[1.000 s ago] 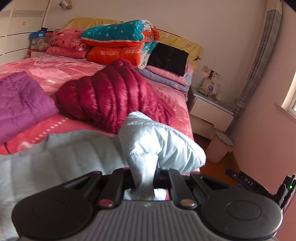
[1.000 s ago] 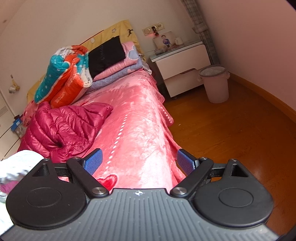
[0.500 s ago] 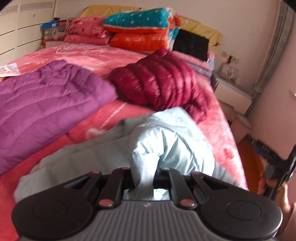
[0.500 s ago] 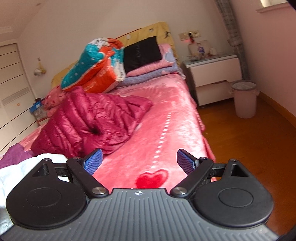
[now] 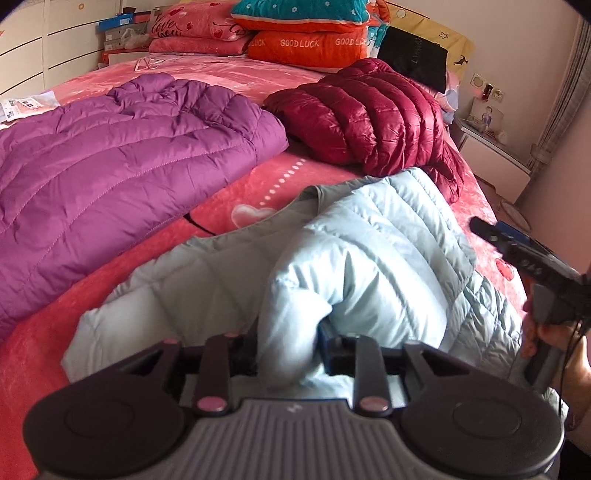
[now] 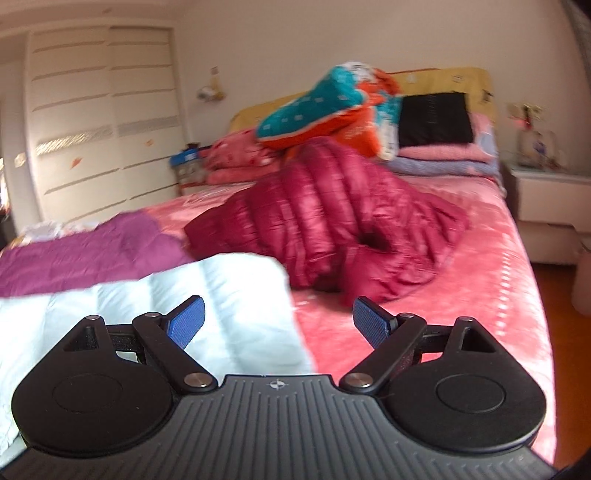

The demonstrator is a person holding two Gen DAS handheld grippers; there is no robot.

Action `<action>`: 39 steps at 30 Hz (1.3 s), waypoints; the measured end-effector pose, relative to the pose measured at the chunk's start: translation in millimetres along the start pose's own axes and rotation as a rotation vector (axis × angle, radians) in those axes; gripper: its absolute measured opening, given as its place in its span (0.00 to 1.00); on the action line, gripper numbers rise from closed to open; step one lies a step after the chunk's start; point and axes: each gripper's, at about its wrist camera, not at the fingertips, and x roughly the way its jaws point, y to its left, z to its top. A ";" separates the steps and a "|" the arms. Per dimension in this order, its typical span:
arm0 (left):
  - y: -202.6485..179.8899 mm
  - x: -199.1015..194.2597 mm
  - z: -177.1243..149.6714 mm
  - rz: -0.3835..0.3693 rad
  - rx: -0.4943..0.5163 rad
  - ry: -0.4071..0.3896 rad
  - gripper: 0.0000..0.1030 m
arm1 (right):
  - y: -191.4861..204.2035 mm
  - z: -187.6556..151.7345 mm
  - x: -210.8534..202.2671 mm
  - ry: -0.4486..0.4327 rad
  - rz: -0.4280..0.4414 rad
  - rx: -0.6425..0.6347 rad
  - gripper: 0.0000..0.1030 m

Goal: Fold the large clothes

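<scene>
A light blue puffer jacket (image 5: 388, 251) lies on the pink bed cover (image 5: 258, 195), with one sleeve folded over its body. The end of that sleeve sits between the jaws of my left gripper (image 5: 286, 347), which are opening; a blue pad (image 5: 325, 338) shows beside the cloth. My right gripper (image 6: 277, 321) is open with nothing between its pads, low over the jacket's near edge (image 6: 221, 295). At the right edge of the left wrist view, a hand (image 5: 546, 334) holds the right gripper's handle.
A maroon puffer jacket (image 5: 369, 114) lies bunched behind the blue one, and a purple one (image 5: 110, 166) is spread out to the left. Pillows and folded quilts (image 5: 303, 22) are stacked at the headboard. A nightstand (image 6: 550, 199) stands right of the bed, a wardrobe (image 6: 103, 122) to the left.
My left gripper carried the sleeve across the jacket's body and lower, and its jaws have spread apart. My right gripper swung left from the bed's edge and the floor to over the blue jacket.
</scene>
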 end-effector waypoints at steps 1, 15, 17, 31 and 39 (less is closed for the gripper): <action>0.1 -0.6 -3.5 -0.002 0.001 0.004 0.39 | 8.7 -0.7 6.3 0.010 0.019 -0.040 1.00; 33.7 -7.7 -15.0 -0.015 -0.099 -0.019 0.25 | 43.5 -17.8 63.2 0.184 0.076 -0.129 1.00; 46.6 -13.4 -12.9 0.013 -0.130 -0.034 0.25 | 45.6 -17.9 66.9 0.187 0.078 -0.130 1.00; 69.8 -51.2 -18.5 0.306 -0.196 -0.113 0.34 | 49.9 -18.4 72.5 0.238 0.123 -0.174 1.00; 9.6 -30.3 3.1 0.201 -0.127 -0.239 0.40 | 29.2 4.2 60.2 0.145 0.133 -0.057 1.00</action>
